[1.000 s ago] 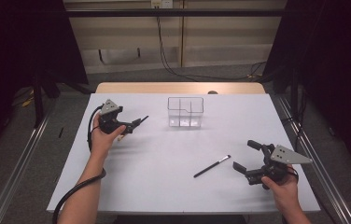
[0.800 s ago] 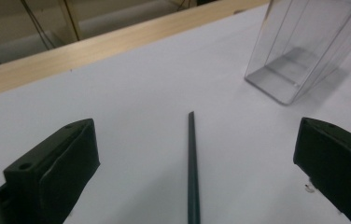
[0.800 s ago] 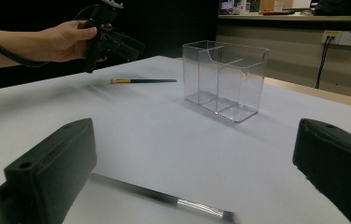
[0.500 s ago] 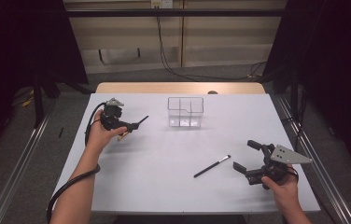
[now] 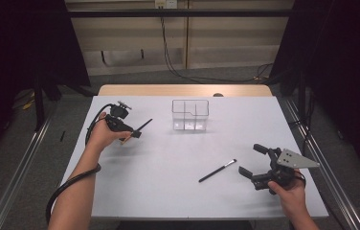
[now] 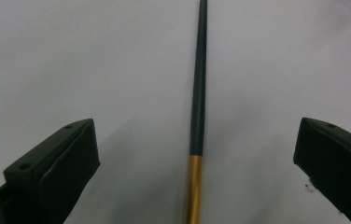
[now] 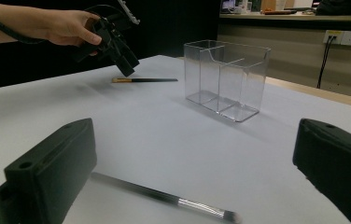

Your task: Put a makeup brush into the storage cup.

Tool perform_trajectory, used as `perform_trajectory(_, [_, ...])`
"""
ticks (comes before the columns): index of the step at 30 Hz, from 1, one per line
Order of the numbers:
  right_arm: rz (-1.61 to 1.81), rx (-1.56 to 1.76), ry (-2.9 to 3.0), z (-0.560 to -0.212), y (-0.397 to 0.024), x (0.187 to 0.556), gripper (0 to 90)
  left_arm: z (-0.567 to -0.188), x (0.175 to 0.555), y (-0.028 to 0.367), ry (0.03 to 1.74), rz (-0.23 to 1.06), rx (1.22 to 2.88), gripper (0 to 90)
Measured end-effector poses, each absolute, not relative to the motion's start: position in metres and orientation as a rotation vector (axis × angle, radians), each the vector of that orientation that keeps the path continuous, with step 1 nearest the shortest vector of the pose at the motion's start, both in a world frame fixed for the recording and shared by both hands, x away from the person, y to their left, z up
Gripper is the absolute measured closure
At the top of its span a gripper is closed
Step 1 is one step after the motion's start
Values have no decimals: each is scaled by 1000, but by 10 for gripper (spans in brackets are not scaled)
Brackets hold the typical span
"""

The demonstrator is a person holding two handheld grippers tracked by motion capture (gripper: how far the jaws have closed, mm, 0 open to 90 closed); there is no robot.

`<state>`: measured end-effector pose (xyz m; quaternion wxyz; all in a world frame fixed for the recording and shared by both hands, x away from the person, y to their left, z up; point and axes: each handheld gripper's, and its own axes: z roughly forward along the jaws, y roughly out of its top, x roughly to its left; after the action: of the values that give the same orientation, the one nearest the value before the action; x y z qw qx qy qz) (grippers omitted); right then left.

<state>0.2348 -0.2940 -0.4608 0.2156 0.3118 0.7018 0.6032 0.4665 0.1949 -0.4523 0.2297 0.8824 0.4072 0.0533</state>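
1. Two brushes lie flat on the table (image 5: pixel 168 191): the gold-banded brush (image 6: pixel 197 116) sits between the left gripper's (image 5: pixel 132 130) wide jaws, ready for closing.
2. The silver-banded brush (image 5: pixel 217 170) lies just beside the right gripper (image 5: pixel 251 162), also wide.
3. The clear organizer (image 5: pixel 190 115) stands near, with open tabletop all around.

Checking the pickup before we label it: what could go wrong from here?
1. The left gripper hangs open over the gold-banded brush, which lies flat on the white table; such a thin handle could slip or roll as the jaws close.
2. The right gripper is open beside the silver-banded brush; it could nudge it.
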Motion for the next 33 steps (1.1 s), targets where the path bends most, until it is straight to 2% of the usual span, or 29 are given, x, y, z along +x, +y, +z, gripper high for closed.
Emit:
perform_trajectory(9, [1673,861,1942,-461,-295,235,0,-455,469,188,1135,73,2512,0])
perform_trajectory(14, [1675,863,1943,-461,-295,234,0,-455,470,188,1146,85,2546,9])
perform_trajectory(21, [1675,863,1942,-461,-294,235,0,-453,470,188,1114,88,2606,95])
perform_trajectory(25, [1674,862,1943,-461,-295,235,0,-450,470,187,1110,108,2610,173])
perform_trajectory(31, [1675,862,1944,-460,-295,234,0,-449,470,186,1087,93,2648,355])
perform_trajectory(33, [1675,859,1942,-460,-295,235,0,-448,471,187,1081,84,2654,379])
